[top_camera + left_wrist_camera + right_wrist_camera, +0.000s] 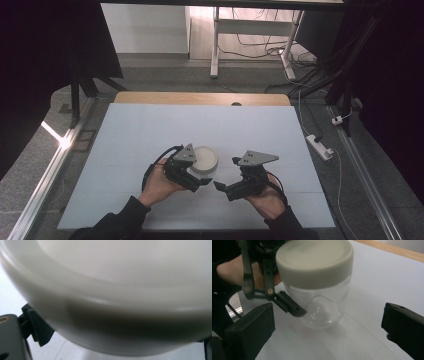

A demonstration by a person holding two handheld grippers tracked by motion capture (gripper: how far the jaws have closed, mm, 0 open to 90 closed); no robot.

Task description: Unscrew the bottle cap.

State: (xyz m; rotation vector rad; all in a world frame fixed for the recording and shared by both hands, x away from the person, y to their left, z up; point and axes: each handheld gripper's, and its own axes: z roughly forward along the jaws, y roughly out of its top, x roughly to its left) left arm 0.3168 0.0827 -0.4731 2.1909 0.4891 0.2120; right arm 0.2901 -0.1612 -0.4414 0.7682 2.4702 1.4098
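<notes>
The jar [317, 287] stands upright on the white worktop [150, 135], just in front of the person, between the two hands. It is clear-walled with a broad cream lid [204, 158] on top, and it looks empty. The left claw [200, 183] is in at the jar's body: in the right gripper view one black jaw lies against the clear wall low down, near the base. The far jaw is hidden behind the jar, so whether the left claw is truly pinching the jar or only resting against it cannot be told. In the left gripper view the jar sits right up against the lens, blurred and very close.

The right claw [327, 325] is spread wide, its jaws standing apart on either side of the jar and not touching it, pointing at it from near.

This reads as the set-up for unscrewing: left steadies, right goes for the lid. To do it well, the left claw should grip the body firmly, since clear plastic is slick. The right claw should rise to lid height, straddle the lid squarely across its width, close on the rim, then twist level without tipping the jar.
</notes>
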